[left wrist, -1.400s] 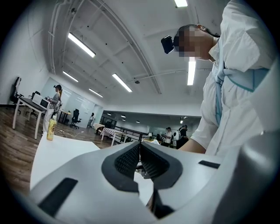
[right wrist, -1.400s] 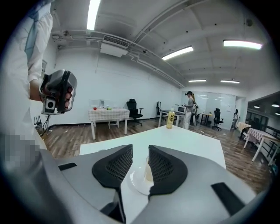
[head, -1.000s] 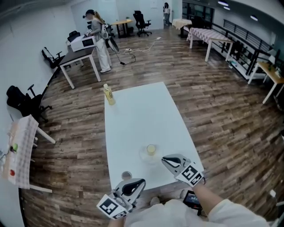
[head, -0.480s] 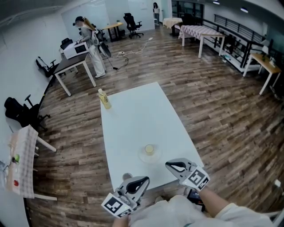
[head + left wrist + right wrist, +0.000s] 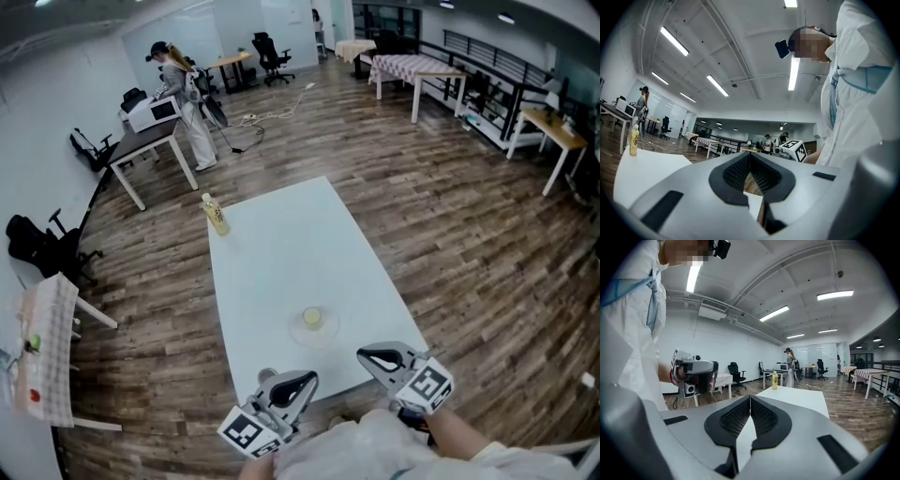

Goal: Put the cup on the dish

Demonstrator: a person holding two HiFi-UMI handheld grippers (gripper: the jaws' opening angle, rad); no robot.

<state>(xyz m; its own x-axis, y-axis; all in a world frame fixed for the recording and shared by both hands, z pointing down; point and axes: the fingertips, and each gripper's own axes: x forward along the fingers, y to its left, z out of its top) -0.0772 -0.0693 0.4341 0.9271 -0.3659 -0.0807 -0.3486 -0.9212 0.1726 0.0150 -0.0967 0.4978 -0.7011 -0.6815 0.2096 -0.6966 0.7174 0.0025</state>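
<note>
Cup (image 5: 313, 317) sits on dish (image 5: 299, 331) on the surface (image 5: 281, 234), so the job looks done. Left gripper (image 5: 308, 378) and right gripper (image 5: 362, 355) hover at the near edge, jaws closed and empty, clear of dish.

My left gripper (image 5: 312, 378) hangs low and close to my body, pointing level and angled inward to the right, its jaws pressed together with nothing between them. My right gripper (image 5: 362, 354) is tipped slightly downward and aimed inward to the left, jaws closed and empty too. My right forearm (image 5: 450, 429) reaches out behind it, and the two tips are near each other but apart.
</note>
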